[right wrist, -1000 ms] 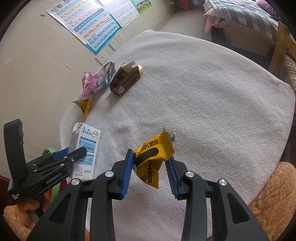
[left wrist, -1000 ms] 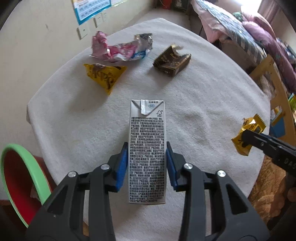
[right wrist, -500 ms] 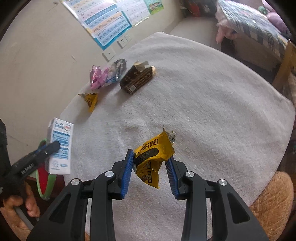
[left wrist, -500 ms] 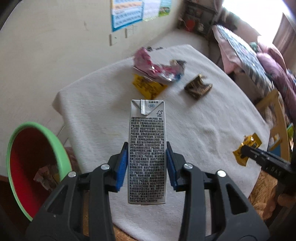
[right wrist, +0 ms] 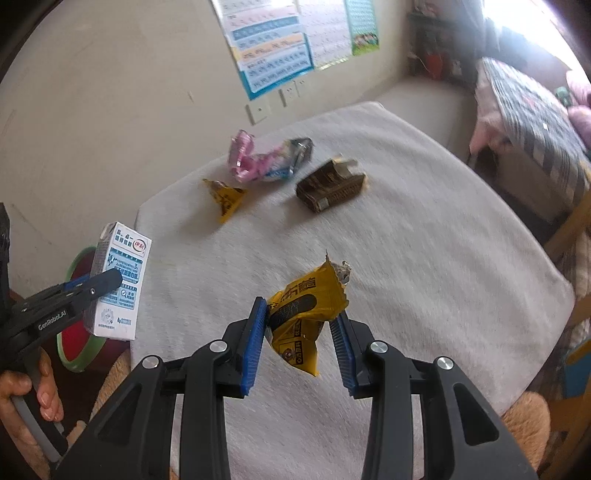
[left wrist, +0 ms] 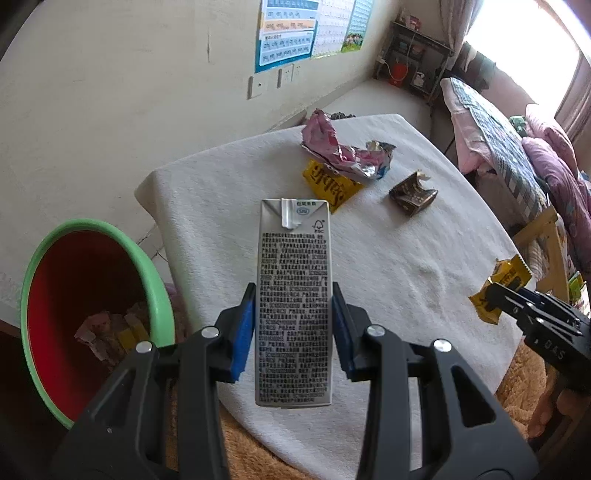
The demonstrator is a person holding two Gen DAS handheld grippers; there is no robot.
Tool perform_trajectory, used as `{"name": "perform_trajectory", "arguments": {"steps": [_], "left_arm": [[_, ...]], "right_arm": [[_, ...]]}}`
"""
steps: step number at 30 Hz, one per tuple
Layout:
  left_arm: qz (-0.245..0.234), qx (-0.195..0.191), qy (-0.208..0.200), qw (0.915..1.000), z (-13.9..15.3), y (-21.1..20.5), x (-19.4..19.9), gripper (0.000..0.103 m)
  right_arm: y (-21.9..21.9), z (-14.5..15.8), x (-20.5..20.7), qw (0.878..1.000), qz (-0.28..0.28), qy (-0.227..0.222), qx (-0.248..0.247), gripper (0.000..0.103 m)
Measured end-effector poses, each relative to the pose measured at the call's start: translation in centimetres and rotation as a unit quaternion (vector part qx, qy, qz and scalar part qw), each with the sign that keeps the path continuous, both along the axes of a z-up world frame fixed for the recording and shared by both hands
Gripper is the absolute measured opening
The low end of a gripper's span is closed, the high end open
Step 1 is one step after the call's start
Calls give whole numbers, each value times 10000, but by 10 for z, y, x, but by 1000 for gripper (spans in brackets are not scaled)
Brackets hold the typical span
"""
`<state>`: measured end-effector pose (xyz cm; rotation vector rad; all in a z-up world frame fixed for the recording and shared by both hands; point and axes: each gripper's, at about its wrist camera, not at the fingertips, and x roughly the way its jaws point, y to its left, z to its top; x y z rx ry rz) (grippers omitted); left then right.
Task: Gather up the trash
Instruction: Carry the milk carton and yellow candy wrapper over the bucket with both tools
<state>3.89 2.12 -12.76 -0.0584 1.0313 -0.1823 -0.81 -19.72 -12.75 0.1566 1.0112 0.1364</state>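
My left gripper is shut on a grey-and-white milk carton, held in the air over the table's left edge. The same carton shows in the right wrist view, close to the bin. My right gripper is shut on a crumpled yellow snack wrapper, lifted above the white tablecloth. A red bin with a green rim stands on the floor at the left and holds some trash. On the cloth lie a pink foil wrapper, a yellow wrapper and a crushed brown carton.
A wall with posters and sockets stands behind the table. A bed with patterned bedding lies to the right, beside a wooden chair frame. A brown fluffy rug covers the floor at the table's near side.
Both grippers have risen and swung left with their loads. The milk carton now hangs near the table's left edge, and the bin has come much further into the left wrist view.
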Motion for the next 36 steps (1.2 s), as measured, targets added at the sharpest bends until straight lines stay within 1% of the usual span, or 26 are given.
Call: {"name": "perform_trajectory", "arguments": {"steps": [5, 11, 21, 36], "left_arm": [[98, -46, -81, 9999, 5, 12, -3, 37], [269, -126, -103, 9995, 5, 32, -7, 37], [574, -212, -45, 9981, -1, 67, -17, 37], [967, -179, -87, 9951, -3, 98, -25, 37]], "right_arm": [[13, 11, 4, 9996, 193, -159, -163, 35], [32, 17, 7, 9984, 460, -216, -263, 35], [66, 15, 10, 9953, 872, -156, -396, 35], [112, 15, 11, 9882, 1476, -138, -394, 35]]}}
